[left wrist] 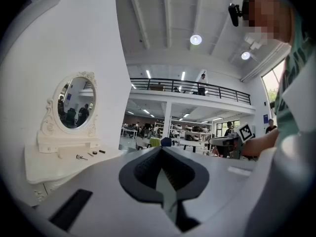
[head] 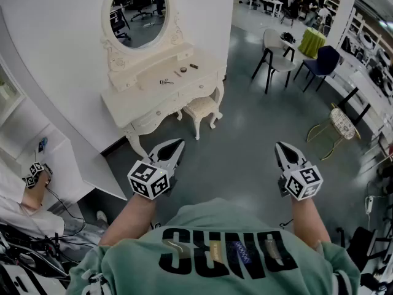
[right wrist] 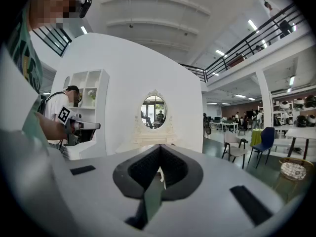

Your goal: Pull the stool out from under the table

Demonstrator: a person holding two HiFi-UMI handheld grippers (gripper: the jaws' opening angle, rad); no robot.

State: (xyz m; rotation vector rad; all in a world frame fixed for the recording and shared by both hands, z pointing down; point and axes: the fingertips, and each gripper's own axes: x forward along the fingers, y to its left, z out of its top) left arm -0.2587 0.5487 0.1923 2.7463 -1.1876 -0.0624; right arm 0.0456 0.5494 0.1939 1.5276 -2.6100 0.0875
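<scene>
Presently, approach step: stool (head: 201, 109) tucked under right end of bench (head: 146, 98); left tool (head: 177, 145) and right tool (head: 283, 147) closed, empty, well apart from it; next likely advance, open one.

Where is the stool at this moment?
In the head view, the stool stands upper centre, partly tucked under the right-hand end of the white dressing table, beyond the left gripper.

Cream cushioned stool (head: 202, 108), upright on curved legs, tucked partway under the white dressing table (head: 138, 97), seat edge poking out.
</scene>
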